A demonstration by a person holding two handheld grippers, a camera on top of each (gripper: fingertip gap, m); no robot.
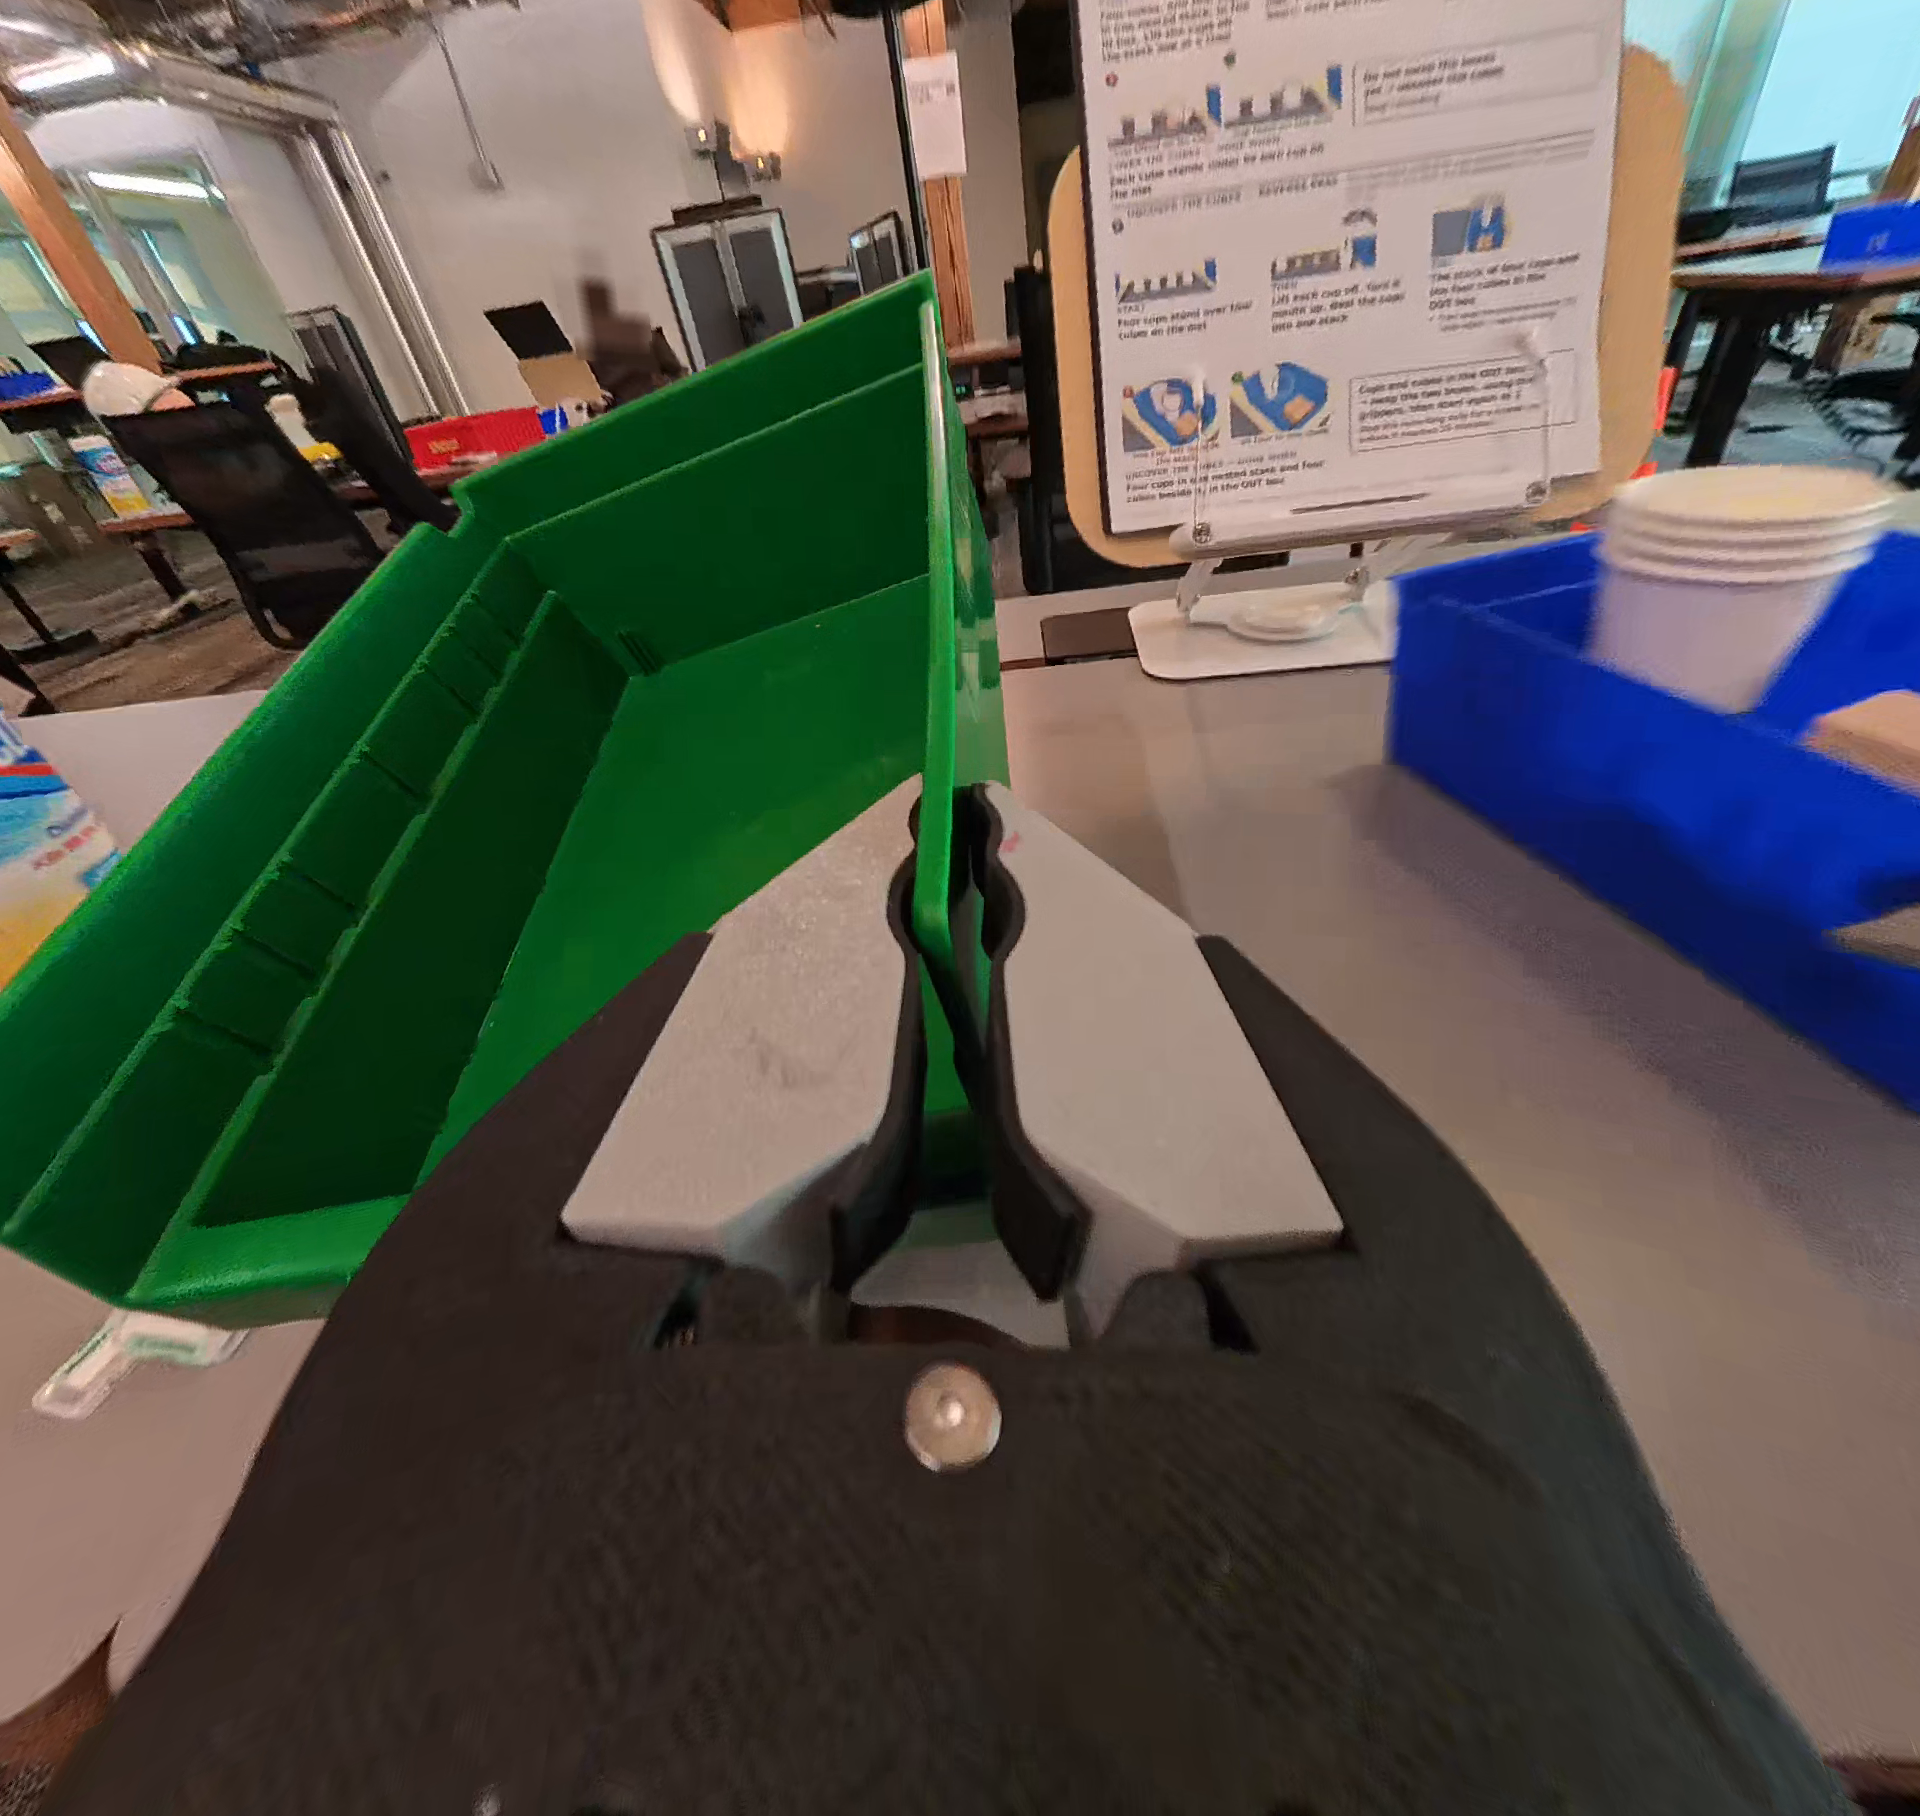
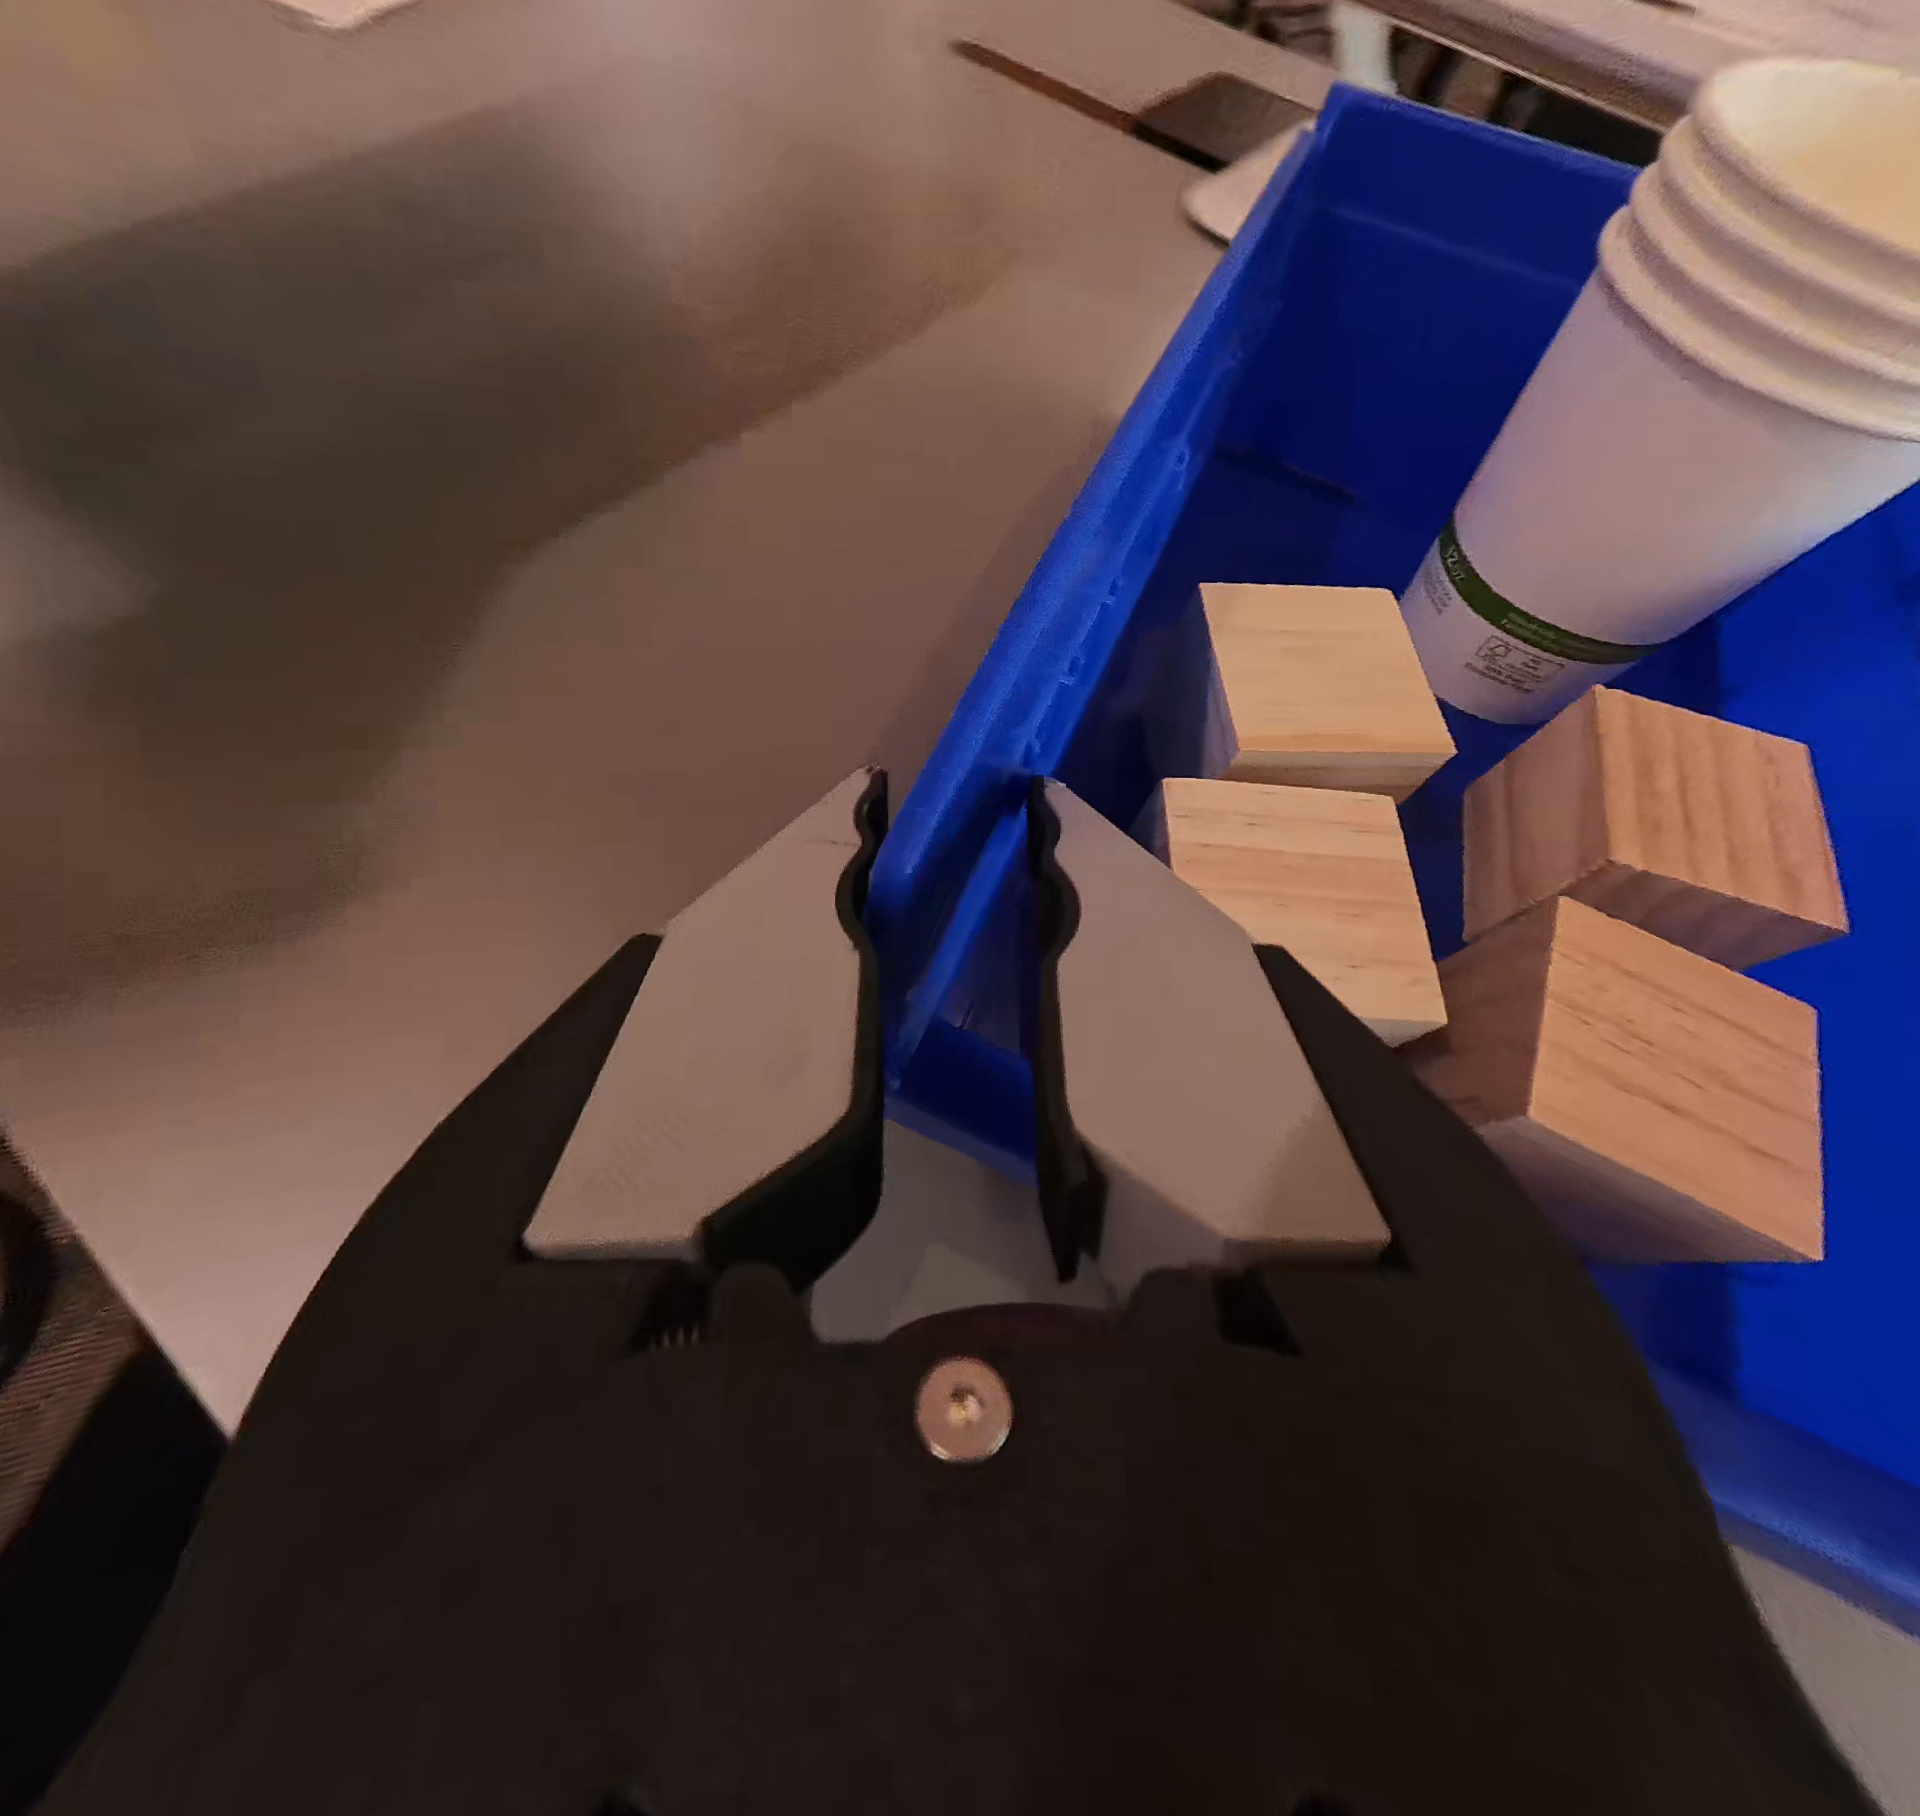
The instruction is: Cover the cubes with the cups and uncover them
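An open office with desks, dark chairs and exposed ducts lies behind a smooth grey tabletop (image 1: 1195, 831), where a printed instruction sheet on a white stand (image 1: 1340, 208) faces the work area.

The left gripper (image 1: 951, 810) is clamped on the thin right-hand wall of an empty green plastic bin (image 1: 727, 727); both dark pads press that wall, and the bin spreads out ahead and to the left of the fingers, seemingly tilted. The right gripper (image 2: 951, 800) straddles the thick rim of a blue plastic bin (image 2: 1060, 623), one finger outside, one inside, both pads against the rim. To the right of those fingers, inside the blue bin, lie four pale wooden cubes (image 2: 1309, 675), two of them piled unevenly, and farther ahead to the right stands a nested stack of white paper cups (image 2: 1662, 436), leaning in this view.

The step in hand looks like shifting the two bins, with nothing yet covered. Done well, each bin should travel low and level, slowly, since the leaning cup stack could topple and the piled cubes could slide. A grip on one wall alone lets a bin swing, so keep the wrists steady.
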